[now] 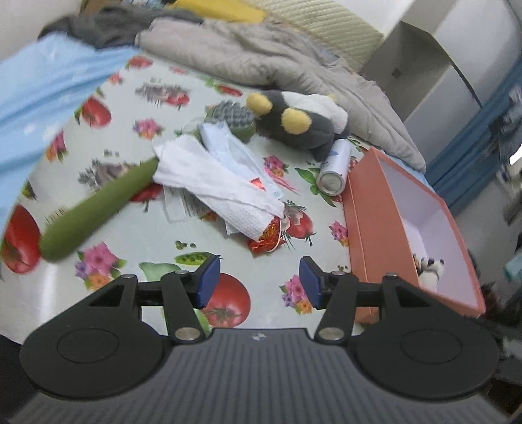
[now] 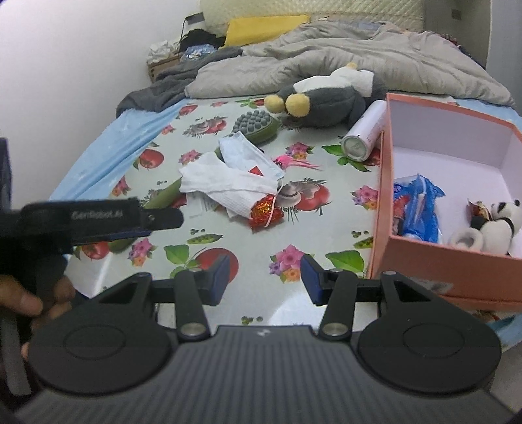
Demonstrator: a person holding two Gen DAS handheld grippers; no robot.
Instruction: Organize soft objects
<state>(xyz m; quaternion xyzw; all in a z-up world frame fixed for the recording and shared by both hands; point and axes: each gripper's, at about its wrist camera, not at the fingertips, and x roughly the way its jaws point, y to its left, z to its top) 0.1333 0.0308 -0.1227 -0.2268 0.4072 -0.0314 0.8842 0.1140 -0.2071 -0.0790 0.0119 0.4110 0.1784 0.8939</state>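
Note:
A grey penguin plush (image 1: 293, 120) (image 2: 326, 104) lies at the far side of the fruit-patterned cloth (image 1: 137, 241). In the middle is a heap: a white cloth (image 1: 212, 182) (image 2: 228, 189), a pale blue face mask (image 1: 228, 143) (image 2: 248, 153) and a red shiny wrapper (image 1: 266, 238) (image 2: 266, 212). A green brush (image 1: 98, 208) (image 2: 257, 125) pokes out from under the heap. My left gripper (image 1: 259, 280) (image 2: 156, 226) hovers open just short of the wrapper. My right gripper (image 2: 266, 279) is open and empty nearer the front edge.
A pink box (image 1: 368, 228) (image 2: 424, 261) stands on the right, holding a panda plush (image 2: 499, 221) and a blue packet (image 2: 421, 212). A white can (image 1: 334, 169) (image 2: 362, 133) lies beside it. Behind are a grey duvet (image 2: 375, 55) and a yellow pillow (image 2: 261, 26). A hand (image 2: 29, 303) holds the left gripper.

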